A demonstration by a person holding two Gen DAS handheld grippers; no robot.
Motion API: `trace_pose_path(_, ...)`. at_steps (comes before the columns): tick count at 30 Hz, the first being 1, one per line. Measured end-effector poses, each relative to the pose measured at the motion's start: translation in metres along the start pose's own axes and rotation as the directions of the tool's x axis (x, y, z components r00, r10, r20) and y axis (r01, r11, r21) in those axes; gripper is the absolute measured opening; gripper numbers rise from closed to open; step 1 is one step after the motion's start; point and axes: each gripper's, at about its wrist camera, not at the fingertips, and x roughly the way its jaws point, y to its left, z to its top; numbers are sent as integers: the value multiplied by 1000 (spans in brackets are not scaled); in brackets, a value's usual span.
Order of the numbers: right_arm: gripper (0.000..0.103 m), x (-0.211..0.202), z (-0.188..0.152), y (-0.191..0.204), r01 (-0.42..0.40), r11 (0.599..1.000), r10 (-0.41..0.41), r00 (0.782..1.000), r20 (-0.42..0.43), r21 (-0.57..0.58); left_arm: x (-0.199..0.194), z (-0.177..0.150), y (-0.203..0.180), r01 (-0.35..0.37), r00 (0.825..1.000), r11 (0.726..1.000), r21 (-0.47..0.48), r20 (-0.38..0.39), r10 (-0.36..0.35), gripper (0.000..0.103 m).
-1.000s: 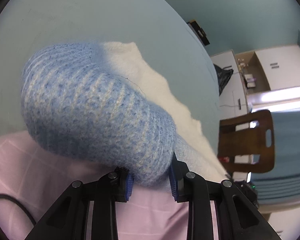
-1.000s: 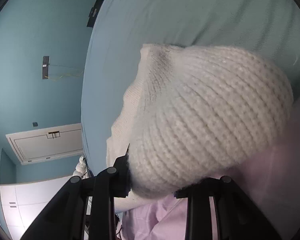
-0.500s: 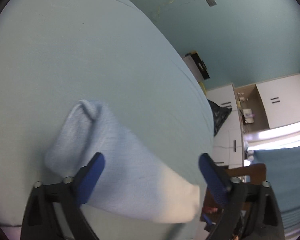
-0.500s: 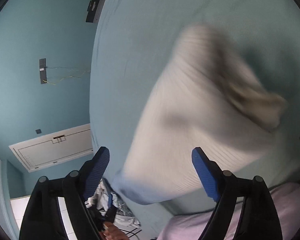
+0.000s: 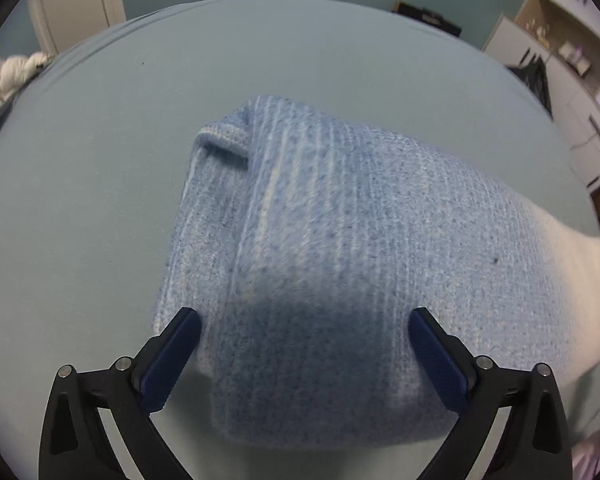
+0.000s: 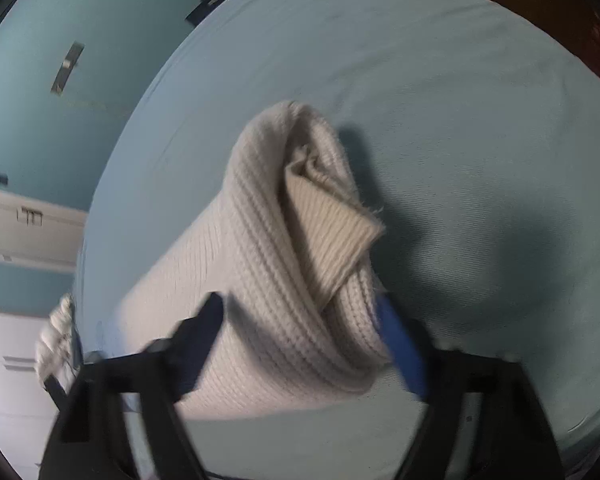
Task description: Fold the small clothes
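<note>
A small knit sweater lies folded on the light blue bed sheet (image 5: 100, 160). In the left wrist view its blue half (image 5: 320, 240) fills the middle, with a white part (image 5: 572, 288) at the right. My left gripper (image 5: 306, 354) is open and empty, its blue pads on either side of the near fold. In the right wrist view the cream white half (image 6: 284, 272) lies bunched, a ribbed cuff (image 6: 340, 232) turned up on top. My right gripper (image 6: 300, 344) is open, its fingers straddling the near end of the knit.
The sheet (image 6: 460, 120) stretches around the sweater. A white bundle (image 5: 4, 80) lies at the bed's far left edge. White cabinets (image 5: 580, 92) stand at the right. A pink cloth (image 5: 596, 452) shows at the lower right corner.
Both grippers were shut on the sweater a second ago, then opened and let it drop on the sheet. Both have since swung back close over the lying sweater.
</note>
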Motion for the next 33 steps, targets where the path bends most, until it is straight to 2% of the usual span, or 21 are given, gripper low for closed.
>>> trace_pose_path(4, 58, 5, 2, 15, 13, 1000, -12, 999, 52, -21, 0, -5, 18, 43, 999, 999, -17, -21, -43, 103)
trace_pose_path(7, 57, -12, -17, 30, 135, 990, -128, 980, 150, -38, -1, -2, 19, 26, 1000, 1000, -10, -15, -26, 103)
trace_pose_path(8, 57, -16, -23, 42, 174, 983, -159, 968, 193, -63, 0, 7, 5, 19, 1000, 1000, -13, -12, -19, 103)
trace_pose_path(9, 57, -16, -26, 53, 180, 979, -157, 965, 208, -96, -1, 6, 4, 9, 1000, 1000, -15, -9, -9, 103)
trace_pose_path(11, 57, -2, -34, 80, 200, 959, -163, 969, 187, -201, 0, 6, -9, -9, 1000, 1000, -14, -3, 9, 103)
trace_pose_path(12, 57, 7, -34, 82, 231, 947, -195, 966, 170, -225, -2, 3, -11, -14, 1000, 1000, -14, 1, 14, 103)
trace_pose_path(13, 54, 16, -36, 79, 259, 936, -227, 962, 154, -238, -3, 2, -13, -21, 1000, 1000, -12, 4, 21, 103)
trace_pose_path(14, 49, 24, -41, 73, 268, 931, -241, 961, 134, -246, 0, 3, -30, -27, 1000, 1000, -8, 7, 27, 103)
trace_pose_path(17, 38, 35, -41, 71, 245, 939, -218, 967, 132, -241, -4, -1, -37, -40, 999, 999, -5, 12, 40, 103)
trace_pose_path(18, 26, 34, -38, 72, 235, 942, -207, 969, 137, -239, -5, -1, -40, -45, 999, 999, -6, 11, 45, 103)
trace_pose_path(19, 18, 28, -37, 66, 228, 945, -197, 969, 147, -235, -5, -1, -45, -51, 999, 999, -8, 11, 51, 103)
trace_pose_path(20, 16, 21, -39, 68, 233, 944, -195, 964, 179, -231, -4, 0, -45, -59, 998, 998, -8, 12, 59, 103)
trace_pose_path(21, 12, 11, -39, 76, 265, 934, -208, 949, 239, -241, -6, 1, -45, -67, 998, 998, -6, 13, 67, 103)
trace_pose_path(23, 11, 2, -58, 93, 324, 910, -237, 918, 318, -259, -10, 1, -46, -82, 997, 997, 2, 13, 82, 103)
trace_pose_path(25, 10, 5, -68, 95, 373, 902, -286, 893, 347, -216, -12, 2, -53, -97, 995, 995, 18, 12, 97, 103)
trace_pose_path(28, 10, 38, -55, 72, 381, 918, -345, 905, 249, -112, -15, 2, -63, -120, 993, 992, 47, 20, 119, 103)
trace_pose_path(30, 15, 61, -45, 55, 376, 923, -355, 914, 197, -81, -18, 2, -68, -139, 990, 988, 64, 25, 137, 103)
trace_pose_path(31, 30, 63, -44, 54, 384, 921, -362, 908, 210, -73, -21, 2, -71, -149, 989, 986, 73, 24, 147, 103)
trace_pose_path(32, 44, 58, -43, 54, 412, 910, -392, 891, 232, -44, -26, 2, -73, -160, 987, 983, 86, 23, 159, 103)
trace_pose_path(33, 75, 50, -44, 51, 440, 898, -426, 869, 251, -1, -33, 3, -77, -183, 983, 977, 104, 35, 181, 103)
